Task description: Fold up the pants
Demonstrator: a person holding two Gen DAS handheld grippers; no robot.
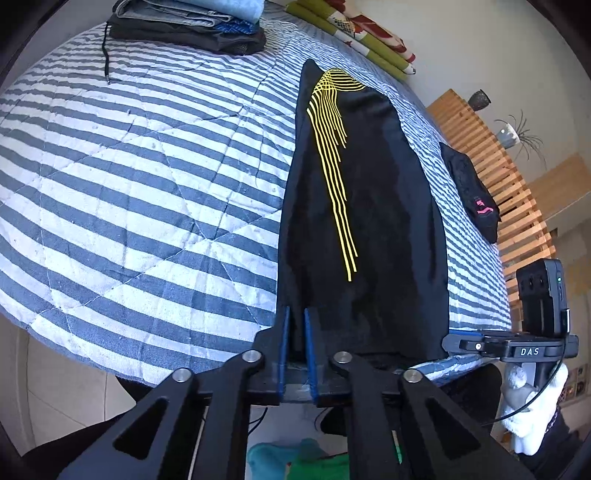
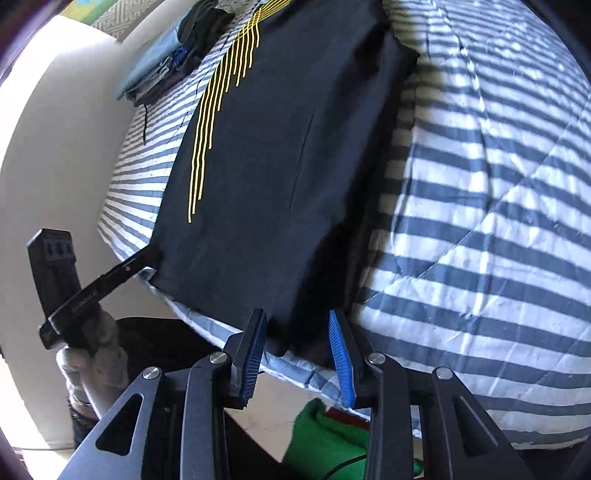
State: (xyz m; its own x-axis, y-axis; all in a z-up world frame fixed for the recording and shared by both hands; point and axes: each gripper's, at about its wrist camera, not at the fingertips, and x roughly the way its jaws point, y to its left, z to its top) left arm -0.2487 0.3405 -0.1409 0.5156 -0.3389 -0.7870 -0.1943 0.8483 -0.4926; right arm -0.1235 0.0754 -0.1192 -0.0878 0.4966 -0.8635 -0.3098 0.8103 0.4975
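Observation:
Black pants (image 1: 369, 221) with thin yellow lines lie flat and lengthwise on a blue-and-white striped quilt (image 1: 129, 166), their near end at the bed's edge. My left gripper (image 1: 296, 328) is shut on the near left corner of that end, with black cloth between its blue pads. In the right wrist view the pants (image 2: 277, 147) run away from me, and my right gripper (image 2: 297, 339) stands open with the near right corner between its spread fingers. The left gripper (image 2: 149, 258) shows at the other corner. The right gripper (image 1: 452, 341) also shows at the pants' right edge.
A stack of folded clothes (image 1: 184, 26) sits at the far side of the bed. A small black garment with pink marks (image 1: 472, 192) lies by the wooden slatted headboard (image 1: 498, 166). Green cloth (image 2: 325, 435) lies on the floor below the bed's edge.

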